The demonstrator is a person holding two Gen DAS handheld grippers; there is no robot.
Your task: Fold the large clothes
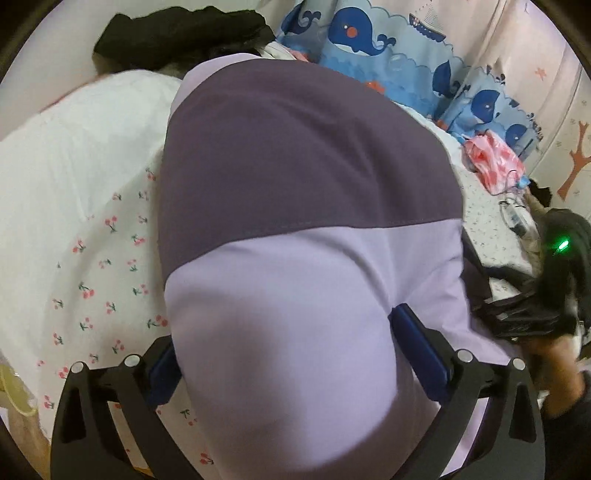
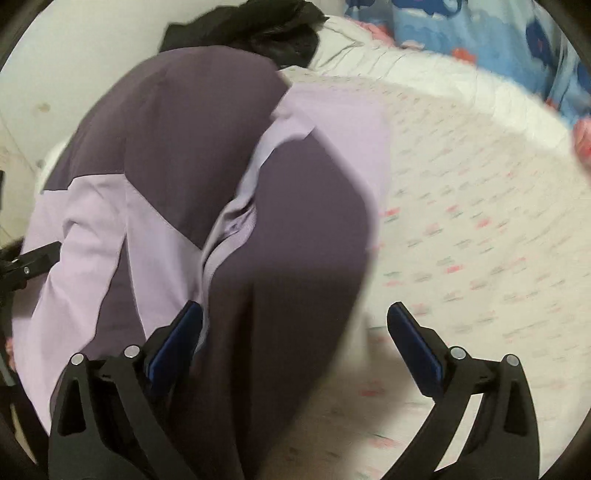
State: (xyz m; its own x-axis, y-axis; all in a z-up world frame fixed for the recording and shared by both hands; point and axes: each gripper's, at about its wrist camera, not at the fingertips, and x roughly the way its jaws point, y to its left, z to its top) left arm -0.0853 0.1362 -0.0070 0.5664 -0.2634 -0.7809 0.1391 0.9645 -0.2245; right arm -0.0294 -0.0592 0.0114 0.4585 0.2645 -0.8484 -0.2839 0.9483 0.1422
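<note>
A large garment in dark purple and light lilac panels (image 1: 303, 177) lies on a bed sheet with a cherry print (image 1: 99, 280). My left gripper (image 1: 291, 347) is open, its blue-padded fingers (image 1: 421, 350) wide apart on either side of a raised lilac hump of the cloth. In the right wrist view the same garment (image 2: 177, 155) lies partly folded to the left. My right gripper (image 2: 295, 339) is open above its dark lower part, holding nothing. The other gripper shows at the right edge of the left wrist view (image 1: 532, 310).
A black garment (image 1: 184, 33) lies at the head of the bed. A blue whale-print quilt (image 1: 388, 48) and a pink cloth (image 1: 495, 158) lie along the far right side, by a pink wall. The cherry sheet (image 2: 480, 221) extends to the right.
</note>
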